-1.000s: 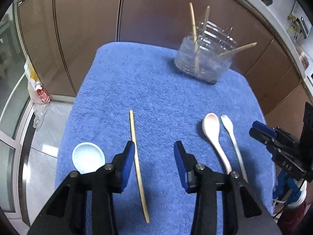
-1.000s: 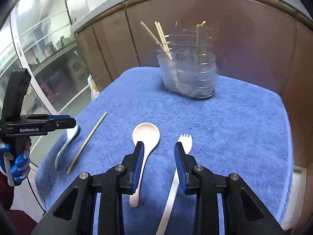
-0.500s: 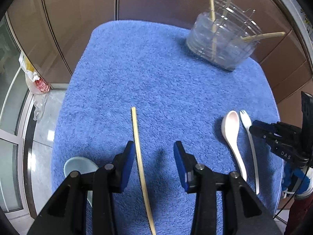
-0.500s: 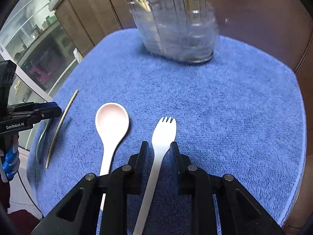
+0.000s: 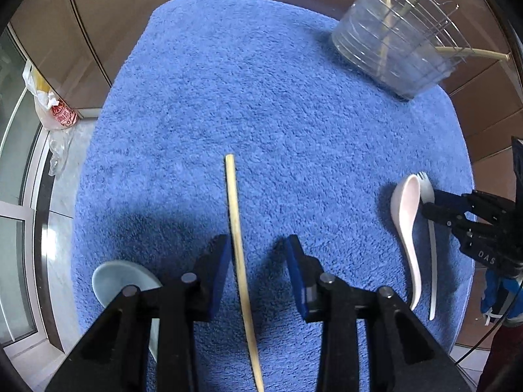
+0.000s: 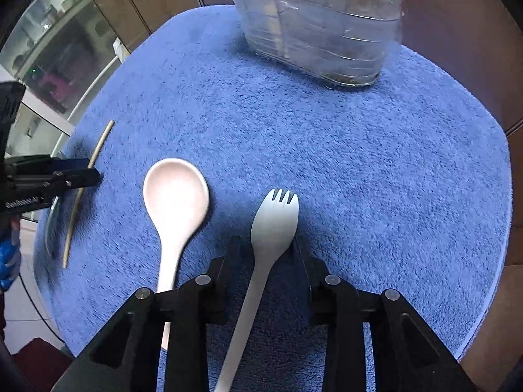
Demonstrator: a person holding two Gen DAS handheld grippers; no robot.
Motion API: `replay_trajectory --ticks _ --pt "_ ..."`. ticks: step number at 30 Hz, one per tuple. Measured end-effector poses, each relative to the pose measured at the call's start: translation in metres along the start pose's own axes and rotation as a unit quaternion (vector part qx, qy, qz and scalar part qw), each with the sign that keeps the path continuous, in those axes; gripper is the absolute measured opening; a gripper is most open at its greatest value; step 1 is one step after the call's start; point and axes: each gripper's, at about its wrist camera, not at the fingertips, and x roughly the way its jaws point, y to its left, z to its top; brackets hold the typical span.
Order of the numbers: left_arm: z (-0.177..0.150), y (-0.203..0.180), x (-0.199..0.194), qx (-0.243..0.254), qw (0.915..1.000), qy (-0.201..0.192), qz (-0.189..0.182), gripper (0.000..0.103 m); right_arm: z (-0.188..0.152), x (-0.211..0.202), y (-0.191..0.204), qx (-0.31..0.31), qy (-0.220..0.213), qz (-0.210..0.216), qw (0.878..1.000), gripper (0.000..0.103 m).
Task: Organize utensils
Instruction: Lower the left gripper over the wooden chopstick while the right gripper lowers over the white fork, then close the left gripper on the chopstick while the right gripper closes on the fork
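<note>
Left wrist view looks steeply down on a blue towel [image 5: 261, 98] that serves as a soft work surface. The left gripper [image 5: 258, 245] straddles a single pale wooden chopstick [image 5: 237, 228], which lies lengthwise between the blue pads [image 5: 220, 261]; the jaws are closing around it, the left pad just beside the stick and the right pad apart from it, so nothing is pinched yet. A light blue spoon [image 5: 114, 281] lies at the near left edge, half hidden by the gripper frame.

From the right wrist view, the right gripper [image 6: 264, 251] brackets the neck of a white fork [image 6: 271, 228], a flat plastic piece with short tines and a long thin handle running back under the camera. Its jaws are opening, with the fork between them but untouched as far as I can tell. A pale pink spoon [image 6: 176, 202] lies just left of the fork, parallel to it.

At the far side stands a clear holder [image 6: 323, 39] with a wire frame, already containing several chopsticks, probably where the loose pieces are meant to go. Each gripper lines up along its utensil, likely so the narrow pieces can be pinched across their width.
</note>
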Motion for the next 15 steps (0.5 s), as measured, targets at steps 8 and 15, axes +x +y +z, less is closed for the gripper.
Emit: replay_trajectory --ticks 8,15 --pt "0.007 0.002 0.002 -0.001 0.9999 0.009 -0.007 0.033 0.022 0.005 -0.018 0.029 0.012 0.044 0.999 0.032" --pt "0.006 -0.001 0.003 0.002 1.0000 0.008 -0.004 0.033 0.027 0.004 -0.012 0.012 0.005 0.025 1.000 0.026"
